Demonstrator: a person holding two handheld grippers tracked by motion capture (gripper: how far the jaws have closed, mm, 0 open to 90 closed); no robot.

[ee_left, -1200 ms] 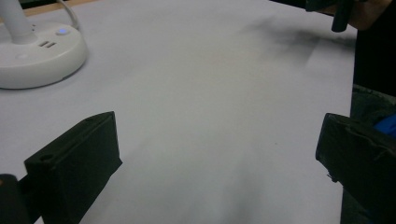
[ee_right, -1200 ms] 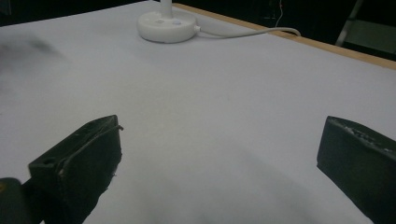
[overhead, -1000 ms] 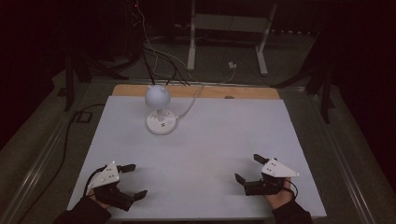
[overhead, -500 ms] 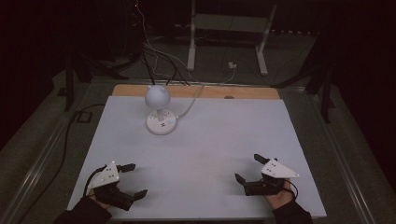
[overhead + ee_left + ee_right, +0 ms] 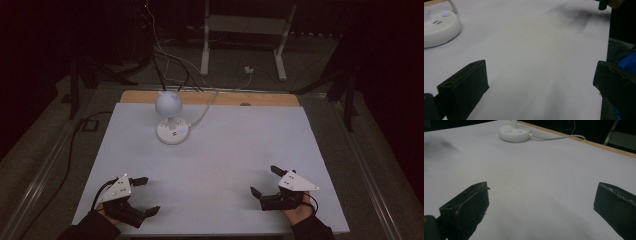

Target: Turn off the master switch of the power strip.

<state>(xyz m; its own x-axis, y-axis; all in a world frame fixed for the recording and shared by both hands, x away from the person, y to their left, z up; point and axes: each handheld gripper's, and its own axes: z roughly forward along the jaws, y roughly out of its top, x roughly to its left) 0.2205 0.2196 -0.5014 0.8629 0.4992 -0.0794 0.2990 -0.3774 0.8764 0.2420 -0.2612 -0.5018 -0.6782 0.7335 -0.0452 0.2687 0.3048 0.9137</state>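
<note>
Looked like the start, nothing grabbed yet; left gripper (image 5: 145, 196) and right gripper (image 5: 264, 181) both sat w/ jaws spread wide, well short of the lamp (image 5: 171, 121), which stood near the table (image 5: 240, 150)'s far edge; next move prob a reach fwd to its base.

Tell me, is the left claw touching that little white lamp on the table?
Apart. The high view shows the left gripper near the table's front edge and the lamp far back, with bare white tabletop between them.
</note>
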